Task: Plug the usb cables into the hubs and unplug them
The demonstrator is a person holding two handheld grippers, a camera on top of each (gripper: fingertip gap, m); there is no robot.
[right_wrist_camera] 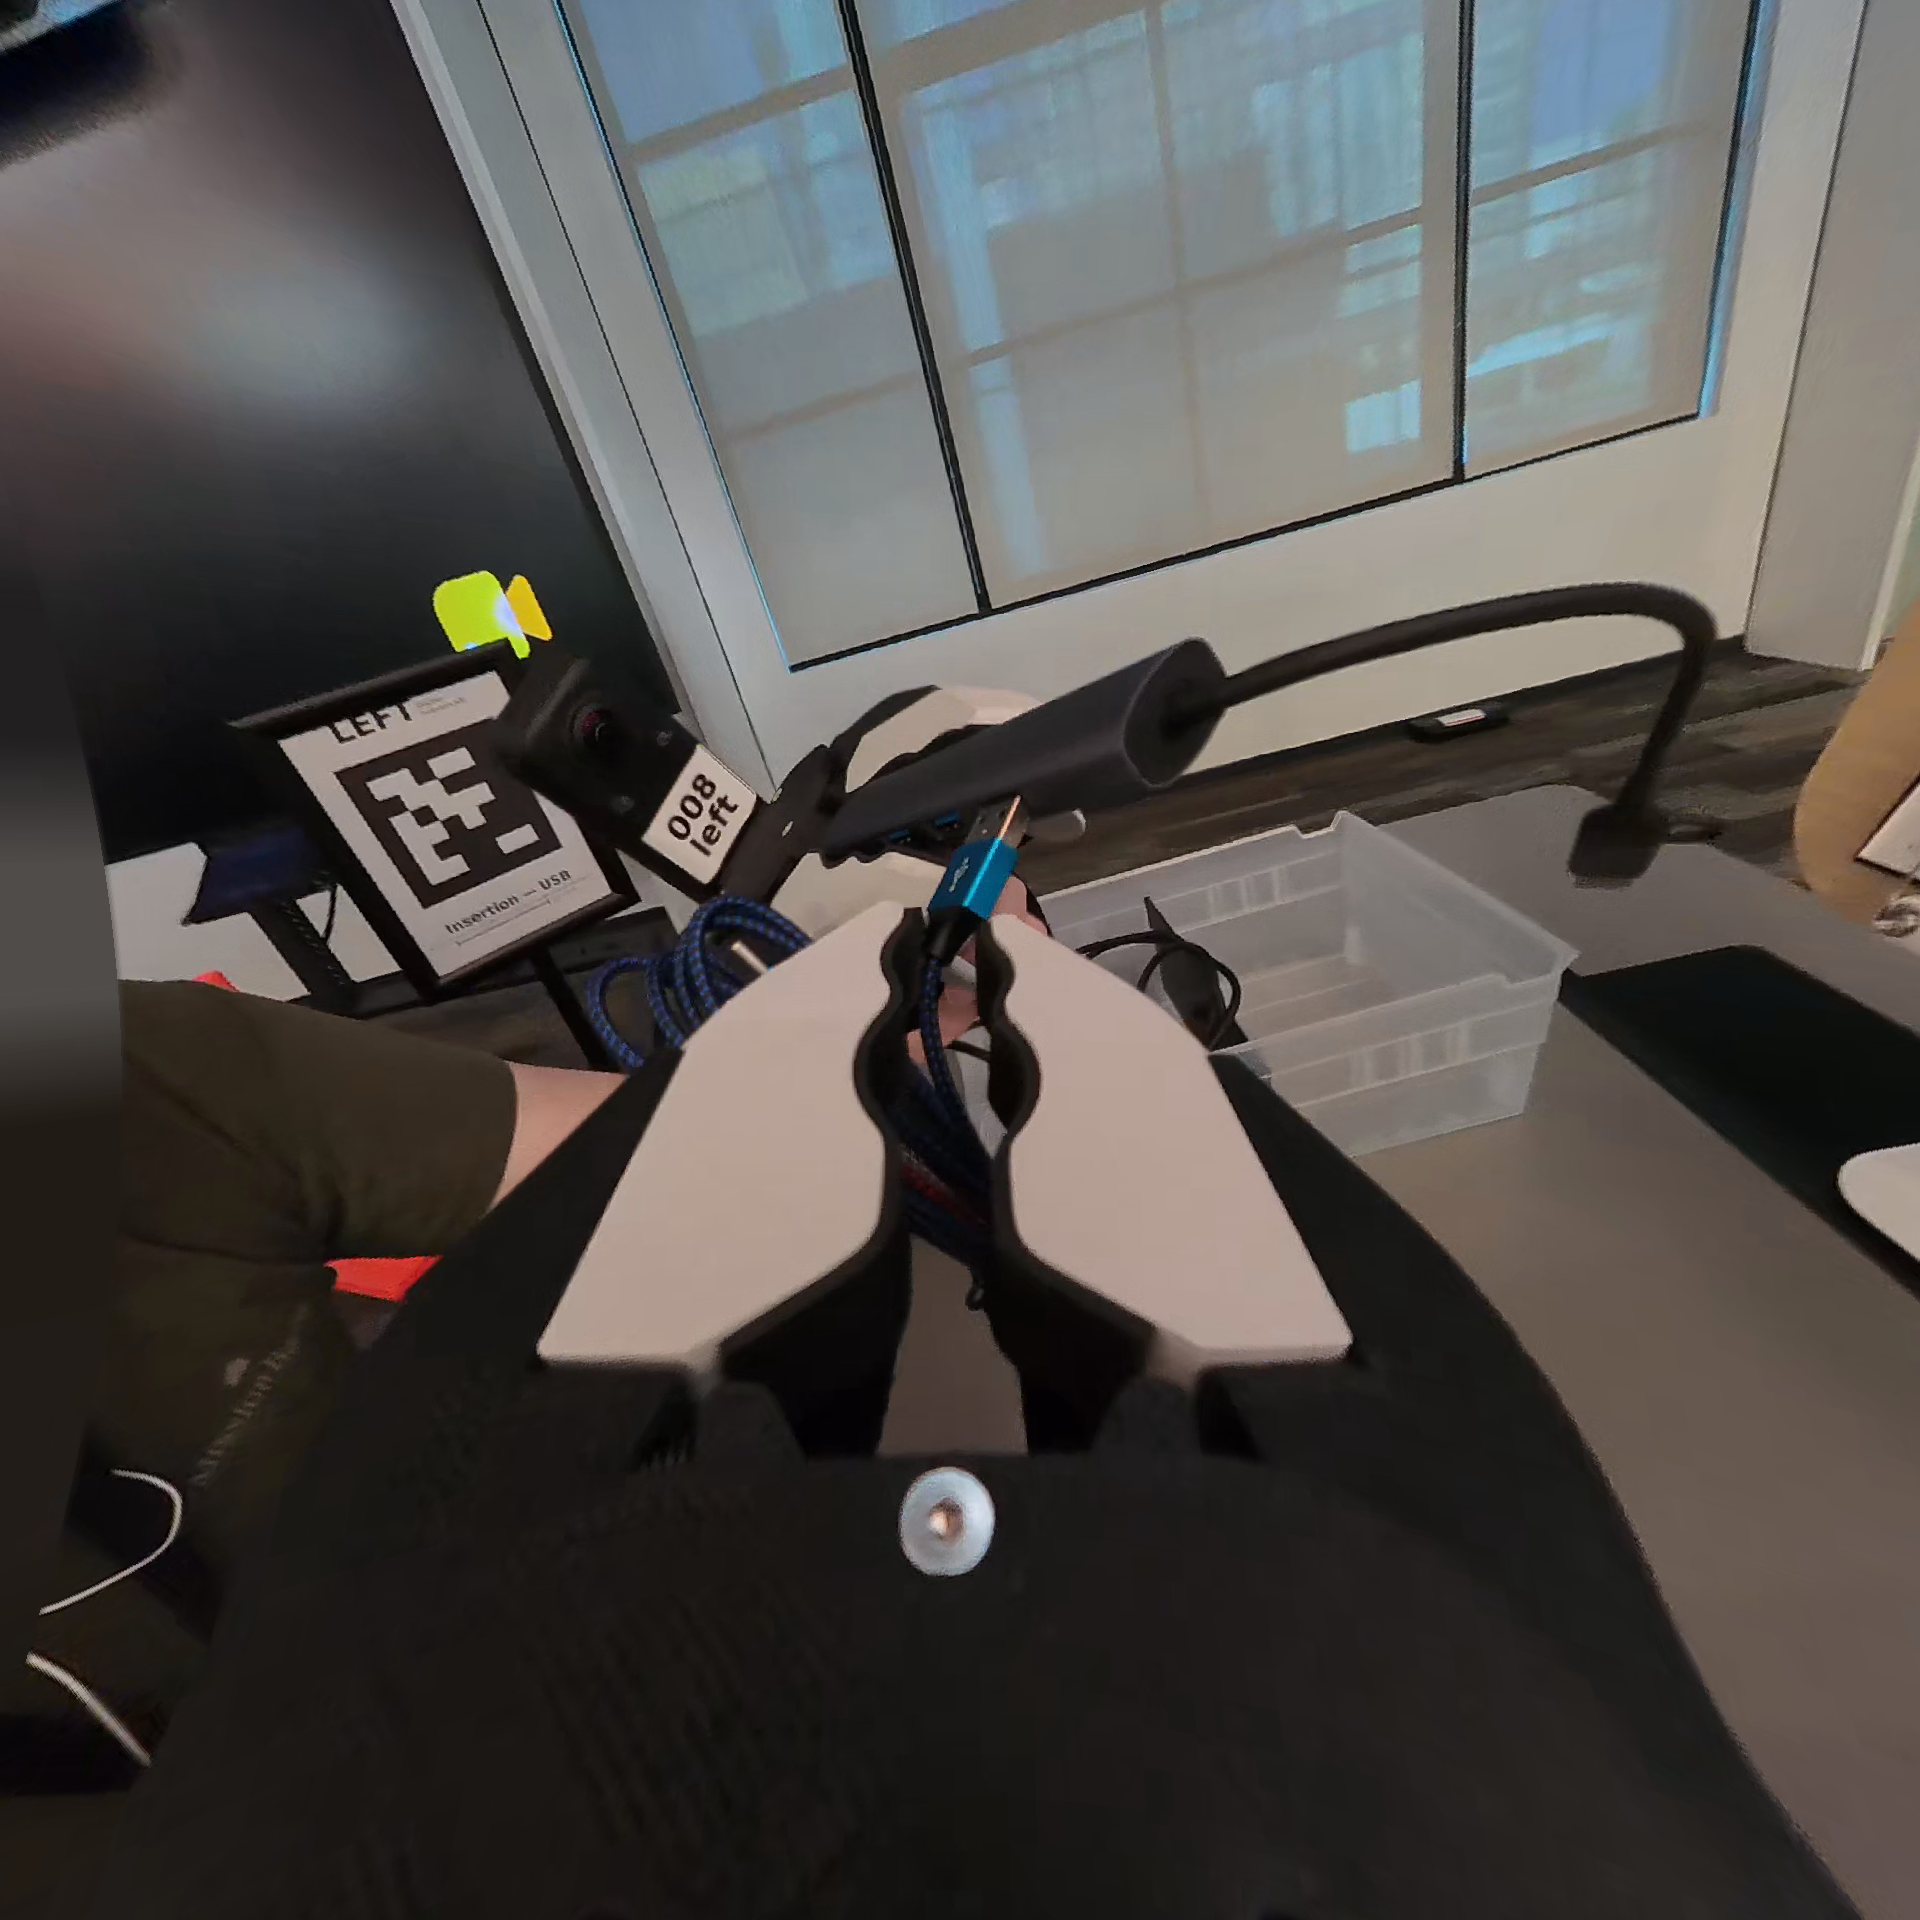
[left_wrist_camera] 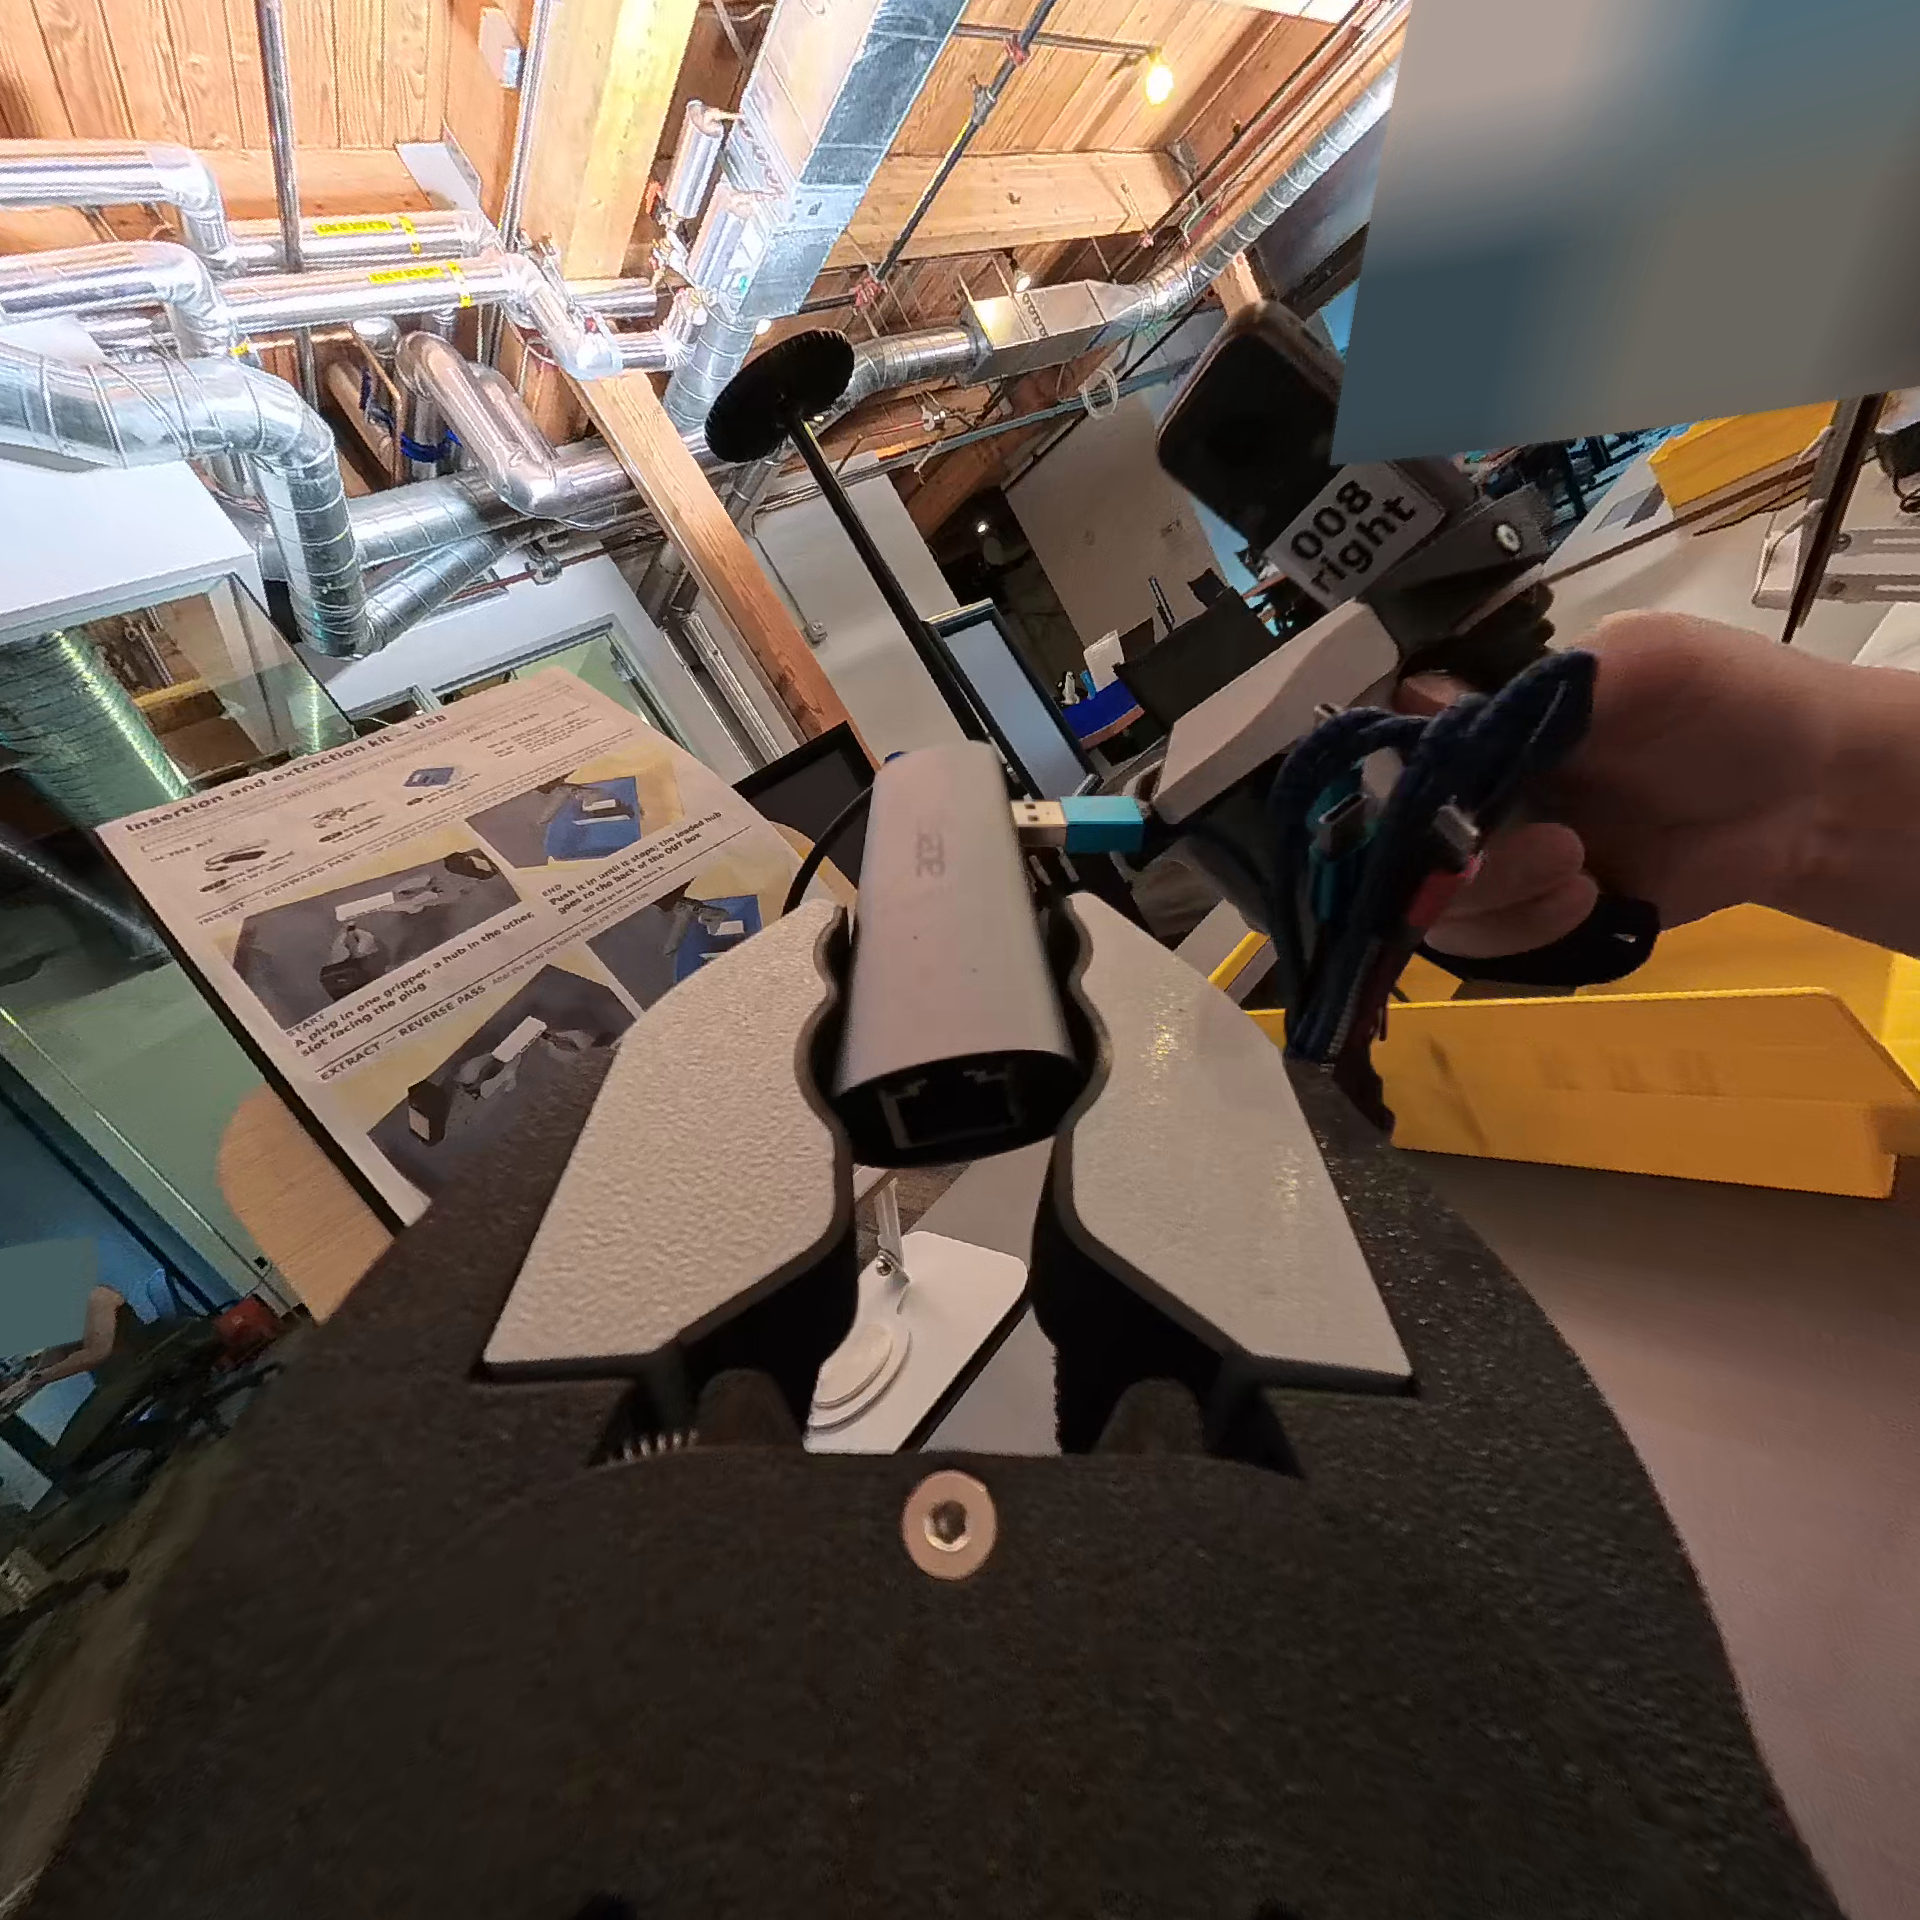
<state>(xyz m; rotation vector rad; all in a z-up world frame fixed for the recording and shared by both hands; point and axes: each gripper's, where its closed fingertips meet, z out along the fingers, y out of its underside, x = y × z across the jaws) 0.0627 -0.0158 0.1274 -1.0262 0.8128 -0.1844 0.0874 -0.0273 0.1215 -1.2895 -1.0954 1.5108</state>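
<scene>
Left wrist view shows the left tongs (left_wrist_camera: 951,997) in the centre of the frame, clenched on a grey hub (left_wrist_camera: 951,935) that stands between the two fingers with its wide port facing the camera; at the right of the frame the right tongs (left_wrist_camera: 1158,805) grasp a blue USB plug (left_wrist_camera: 1086,826), whose metal tip is just beside the hub's side, not yet inside. A hand (left_wrist_camera: 1714,790) at the right edge carries a bundle of braided blue cable (left_wrist_camera: 1382,831). In the right wrist view the plug (right_wrist_camera: 982,868) sits just beside the hub's ports (right_wrist_camera: 935,826), perhaps touching, since this part is blurred; a clear plastic bin (right_wrist_camera: 1351,966) stands on the worktop (right_wrist_camera: 1558,1299) at the right of the frame.
</scene>
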